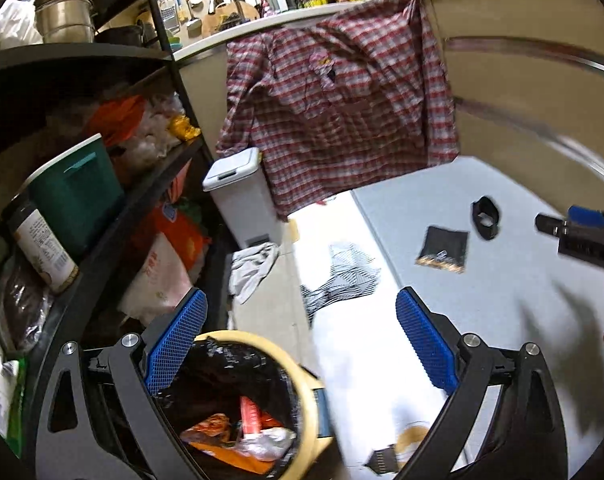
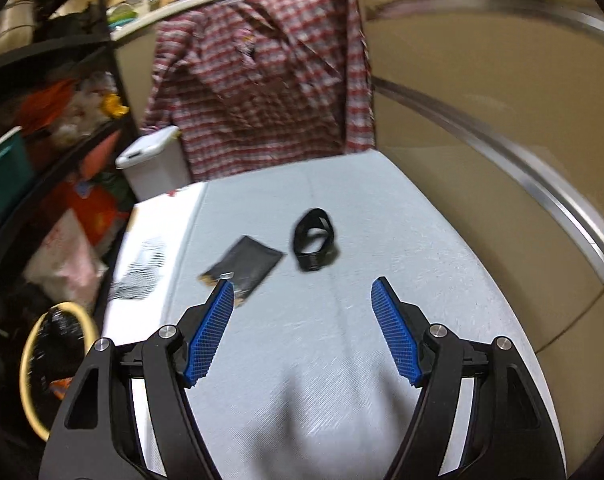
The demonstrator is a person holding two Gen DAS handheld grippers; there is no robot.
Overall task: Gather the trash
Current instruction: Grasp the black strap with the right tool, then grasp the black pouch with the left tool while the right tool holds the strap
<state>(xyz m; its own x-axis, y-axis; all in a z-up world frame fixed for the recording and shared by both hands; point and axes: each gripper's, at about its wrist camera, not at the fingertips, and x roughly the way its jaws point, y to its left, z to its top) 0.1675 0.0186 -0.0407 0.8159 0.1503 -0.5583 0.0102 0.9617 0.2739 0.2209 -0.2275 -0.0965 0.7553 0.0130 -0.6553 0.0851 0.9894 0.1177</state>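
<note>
A pale grey table (image 2: 342,320) fills the lower and middle part of the right wrist view, set against a beige cabinet front with metal rails at the right. A red plaid shirt (image 1: 342,100) hangs from the counter edge at the top centre of both views. A black shelf rack (image 1: 113,208) packed with bags and containers runs down the left edge, and a white lidded bin (image 1: 237,196) stands beside it, below the shirt's hem.

On the table lie a flat black packet (image 2: 247,268) and, just to its right, a black ring-shaped strap (image 2: 314,240), close but apart. A striped wrapper (image 1: 342,276) rests on the white area at centre of the left wrist view. A round trash can (image 1: 310,396) with a yellow rim and black liner sits at the bottom, holding orange and silver wrappers.

The left gripper (image 1: 302,344) hovers over the trash can, fingers spread wide and empty. The right gripper (image 2: 304,324) hangs above the table with fingers wide; its left fingertip overlaps the packet's near edge in the picture, contact unclear.
</note>
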